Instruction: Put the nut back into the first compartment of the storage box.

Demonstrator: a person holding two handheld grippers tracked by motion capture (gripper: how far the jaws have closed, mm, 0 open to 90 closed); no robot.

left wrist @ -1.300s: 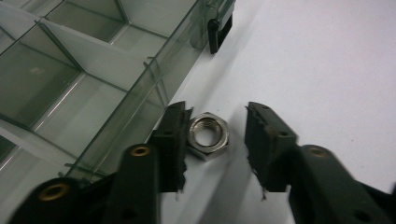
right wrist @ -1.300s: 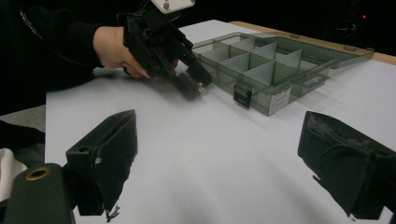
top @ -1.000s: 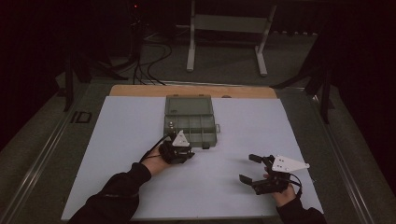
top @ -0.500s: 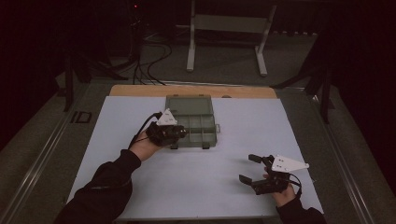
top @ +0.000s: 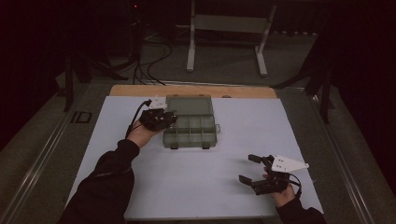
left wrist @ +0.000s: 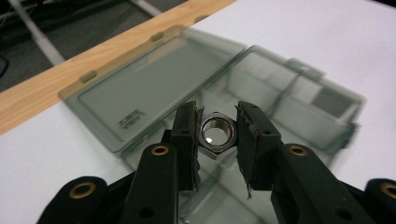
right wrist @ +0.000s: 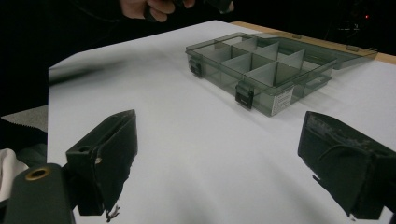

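A smoky grey compartment box (top: 190,127) lies open on the white mat, its lid (left wrist: 149,88) flat toward the wooden edge. My left gripper (left wrist: 216,133) is shut on a steel hex nut (left wrist: 216,132), held above the box's left-hand compartments. In the high view the left gripper (top: 164,117) hovers at the box's left side. My right gripper (top: 250,169) rests near the mat's front right with jaws wide open and nothing between them. In the right gripper view, that gripper (right wrist: 219,158) looks toward the box (right wrist: 261,70), whose dividers show.
The white mat (top: 233,140) covers a wooden table (top: 196,90). Beyond the table stand a metal frame (top: 224,32) and cables on the floor (top: 149,65). Open mat lies between the box and the right gripper.
The left hand has carried its gripper up and away from the front of the box to the box's left side. The right gripper has stayed put.
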